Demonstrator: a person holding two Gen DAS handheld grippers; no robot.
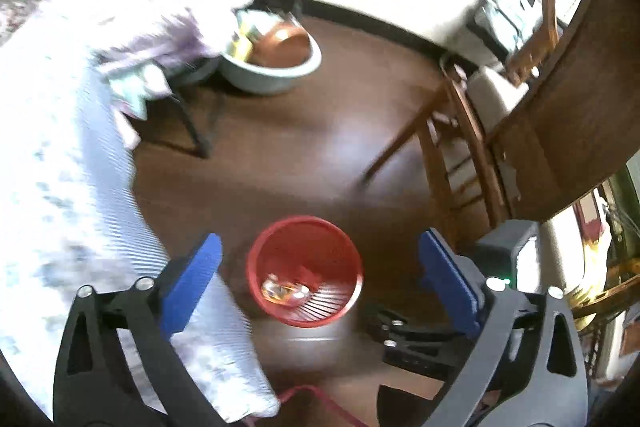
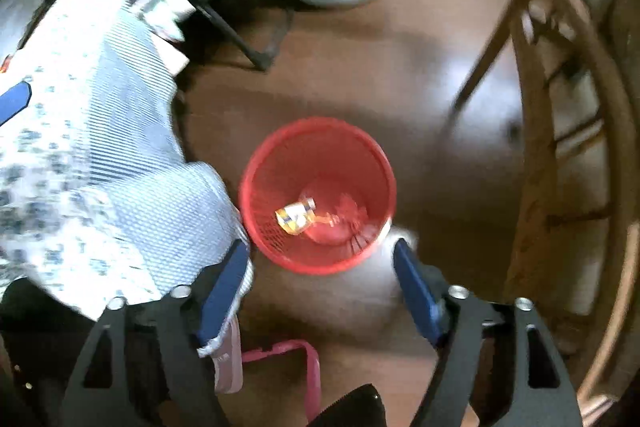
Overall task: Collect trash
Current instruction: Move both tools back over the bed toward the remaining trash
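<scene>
Left wrist view first: the left gripper has its blue pads spread wide with nothing between them. Looking straight through the gap you see the red mesh bin sitting on the dark wood floor, and there's already trash in it, a crumpled clear wrapper lying on the bottom. A striped bed cover hangs right next to the bin on the left, a pale basin with a brown bowl in it sits further back, and a wooden chair stands off to the right. Whole frame is smeared with blur.

Right wrist view: the right gripper is wide open too and holds nothing. It sits almost directly over the same bin, and the wrapper shows up as a yellow and white scrap on the base. Something pink lies on the floor below the gripper; can't tell what it is. The bed cover drapes down touching the bin's left rim.

What I'd worry about: the bin looks light, so a clipped rim or a snag on that hanging cover could tip it and spill the wrapper. Also that blur makes it easy to misjudge where the next piece is.
</scene>
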